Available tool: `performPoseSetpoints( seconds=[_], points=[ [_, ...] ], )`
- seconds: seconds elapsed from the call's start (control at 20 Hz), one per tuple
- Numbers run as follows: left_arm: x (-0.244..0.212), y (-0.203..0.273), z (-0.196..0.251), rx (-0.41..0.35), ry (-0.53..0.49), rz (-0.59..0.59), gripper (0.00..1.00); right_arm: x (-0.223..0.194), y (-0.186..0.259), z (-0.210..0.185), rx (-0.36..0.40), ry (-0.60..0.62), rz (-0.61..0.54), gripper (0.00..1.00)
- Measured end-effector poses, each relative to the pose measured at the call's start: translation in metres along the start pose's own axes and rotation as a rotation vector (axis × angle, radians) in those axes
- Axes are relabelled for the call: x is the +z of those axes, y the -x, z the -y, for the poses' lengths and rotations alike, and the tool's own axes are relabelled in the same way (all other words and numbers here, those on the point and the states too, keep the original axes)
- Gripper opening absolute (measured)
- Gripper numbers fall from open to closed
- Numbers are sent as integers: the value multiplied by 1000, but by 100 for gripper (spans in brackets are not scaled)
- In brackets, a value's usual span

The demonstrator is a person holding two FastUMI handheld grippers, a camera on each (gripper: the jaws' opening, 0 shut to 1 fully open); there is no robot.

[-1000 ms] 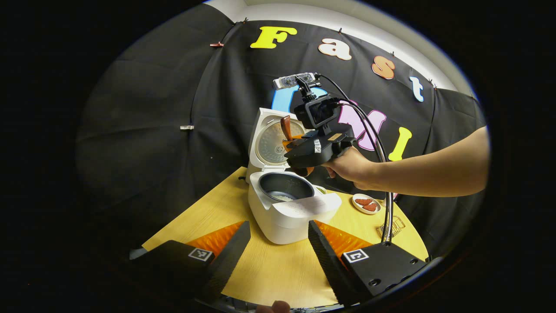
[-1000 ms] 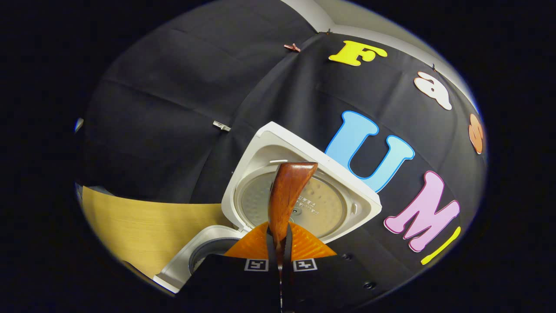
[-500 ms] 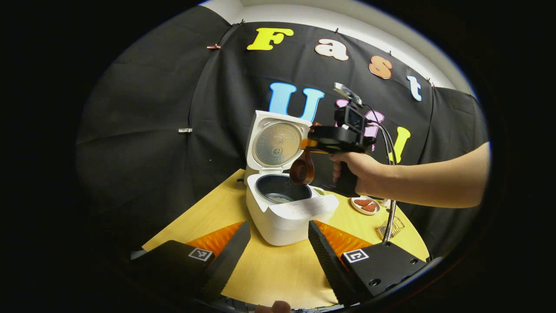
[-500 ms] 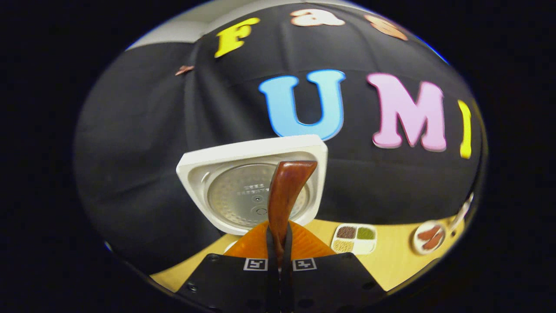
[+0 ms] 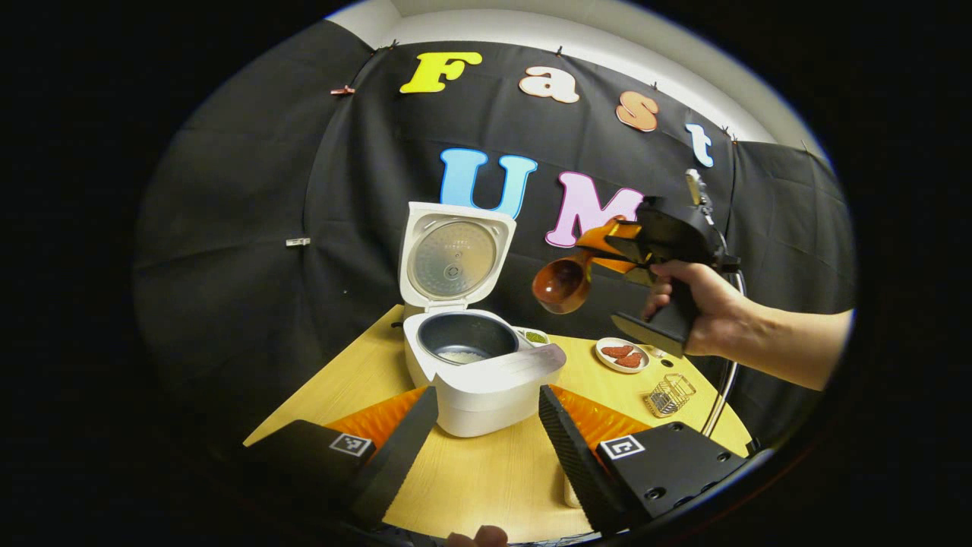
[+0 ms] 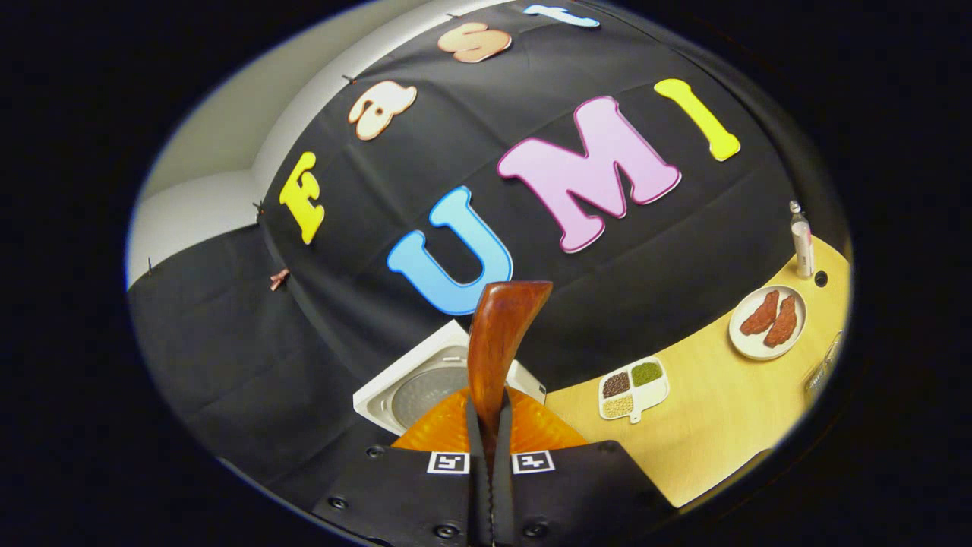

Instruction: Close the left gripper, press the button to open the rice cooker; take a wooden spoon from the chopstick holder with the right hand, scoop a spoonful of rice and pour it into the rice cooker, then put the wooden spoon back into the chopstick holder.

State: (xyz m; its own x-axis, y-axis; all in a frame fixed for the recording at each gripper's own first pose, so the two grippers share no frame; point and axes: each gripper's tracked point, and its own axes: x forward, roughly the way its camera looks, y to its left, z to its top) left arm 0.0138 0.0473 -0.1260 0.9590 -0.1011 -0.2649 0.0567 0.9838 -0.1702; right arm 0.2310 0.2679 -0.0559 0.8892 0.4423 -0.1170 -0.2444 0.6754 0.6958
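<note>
So the rice cooker (image 5: 471, 357) sat on the wooden table (image 5: 486, 475) with its lid (image 5: 453, 258) flipped all the way up, and in the left gripper view you could see a little patch of white rice at the bottom of the dark inner pot (image 5: 465, 338). The left gripper (image 5: 486, 425) hung low in front of the cooker with its fingers spread wide apart, gripping nothing. The right gripper (image 5: 607, 247) was up in the air, right of the cooker and above the table, held by a hand (image 5: 702, 304), and it was clamped tight on the handle of the wooden spoon (image 5: 562, 282). The spoon's bowl pointed toward the cooker, well above the pot and off to its right. In the right gripper view the spoon handle (image 6: 497, 342) stuck up from between the pressed-together fingers. Behind it there was a divided dish of grains (image 6: 634, 387), a plate with reddish slices (image 6: 767, 321) and a small bottle (image 6: 801, 241). A wire basket (image 5: 668, 395) stood near the right edge of the table.
</note>
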Motion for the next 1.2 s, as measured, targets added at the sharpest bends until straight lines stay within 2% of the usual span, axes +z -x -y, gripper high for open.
performPoseSetpoints(
  seconds=[0.1,0.25,0.4,0.65,0.9,1.2],
  points=[
    [3,-3,7,-11,-14,4,93,24,26,19,-9,48,38,6],
    [5,-5,17,-25,-36,7,93,56,68,69,-49,114,79,6],
    [5,-8,27,-35,-51,1,93,85,109,128,-126,157,116,6],
    [1,-11,45,-46,-53,-23,93,118,154,233,-287,178,148,6],
    [6,-12,63,-48,-88,-31,93,113,165,316,-387,188,114,6],
    [-2,-10,78,-39,-103,-66,93,98,149,380,-455,221,59,6]
  ],
)
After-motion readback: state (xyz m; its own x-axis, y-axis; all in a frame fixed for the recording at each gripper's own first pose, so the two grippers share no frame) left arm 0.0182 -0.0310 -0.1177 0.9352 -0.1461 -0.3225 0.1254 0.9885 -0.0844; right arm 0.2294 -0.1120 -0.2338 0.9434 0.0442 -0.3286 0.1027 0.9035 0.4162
